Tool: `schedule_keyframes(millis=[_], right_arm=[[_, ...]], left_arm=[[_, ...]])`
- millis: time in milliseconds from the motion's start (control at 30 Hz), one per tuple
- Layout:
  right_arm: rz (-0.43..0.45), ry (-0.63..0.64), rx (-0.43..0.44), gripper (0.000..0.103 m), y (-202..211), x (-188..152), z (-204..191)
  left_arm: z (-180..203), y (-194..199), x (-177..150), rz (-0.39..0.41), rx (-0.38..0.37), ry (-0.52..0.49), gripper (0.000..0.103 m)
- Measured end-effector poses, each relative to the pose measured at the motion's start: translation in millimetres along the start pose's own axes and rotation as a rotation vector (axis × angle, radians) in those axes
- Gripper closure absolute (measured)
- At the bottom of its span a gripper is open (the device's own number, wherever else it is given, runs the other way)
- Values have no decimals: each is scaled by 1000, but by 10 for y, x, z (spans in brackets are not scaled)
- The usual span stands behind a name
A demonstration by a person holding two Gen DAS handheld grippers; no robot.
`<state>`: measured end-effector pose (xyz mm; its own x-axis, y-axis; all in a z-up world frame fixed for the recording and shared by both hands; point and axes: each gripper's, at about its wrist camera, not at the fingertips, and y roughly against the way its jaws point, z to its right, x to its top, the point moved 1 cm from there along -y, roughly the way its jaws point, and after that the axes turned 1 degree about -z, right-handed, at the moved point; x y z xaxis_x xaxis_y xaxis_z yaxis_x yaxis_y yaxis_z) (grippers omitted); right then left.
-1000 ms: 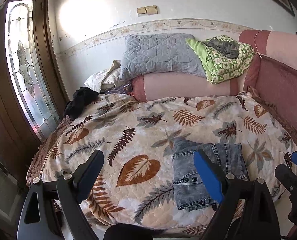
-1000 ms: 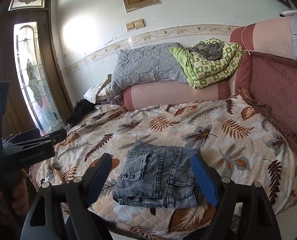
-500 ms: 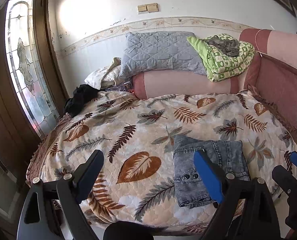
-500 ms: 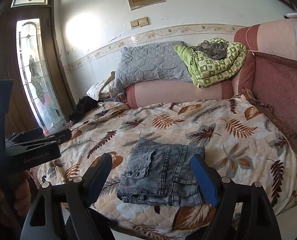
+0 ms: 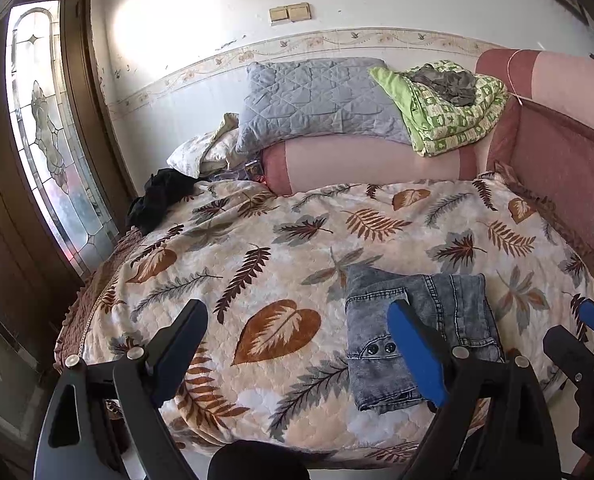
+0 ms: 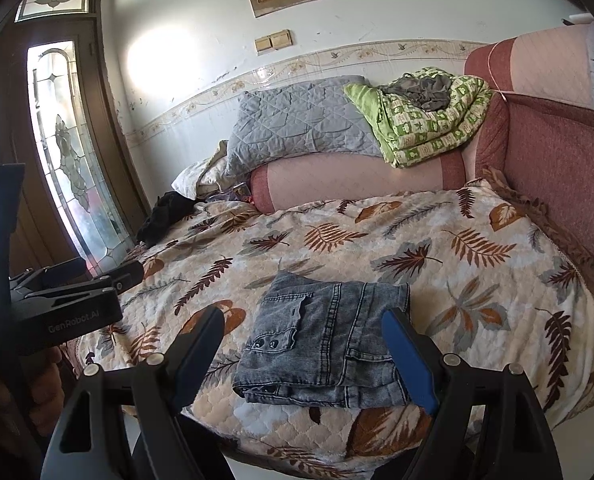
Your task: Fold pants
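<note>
Both claws tilt downward over the near edge of the bed, jaws spread wide and empty. The left claw hangs left of the folded pants; the right claw frames them, untouched, just ahead, their waistband buttons facing the claws.

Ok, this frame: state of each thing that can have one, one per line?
jeans: folded into a compact stack, lying flat on the leaf-print bedspread, not held.
left claw: open, empty.
right claw: open, empty, apart from the jeans.
green quilt: folded, on the bolster.
black garment: crumpled, unfolded, at the bed's far corner.
</note>
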<state>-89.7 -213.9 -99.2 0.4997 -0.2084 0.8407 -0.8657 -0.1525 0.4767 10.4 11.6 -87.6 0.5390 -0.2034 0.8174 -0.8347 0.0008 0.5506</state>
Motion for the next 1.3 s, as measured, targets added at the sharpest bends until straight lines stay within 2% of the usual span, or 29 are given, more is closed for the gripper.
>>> schedule_keyframes(millis=[1300], right_arm=[[0, -7, 3, 19, 14, 41, -3]], left_arm=[[22, 13, -9, 1, -1, -19, 11]])
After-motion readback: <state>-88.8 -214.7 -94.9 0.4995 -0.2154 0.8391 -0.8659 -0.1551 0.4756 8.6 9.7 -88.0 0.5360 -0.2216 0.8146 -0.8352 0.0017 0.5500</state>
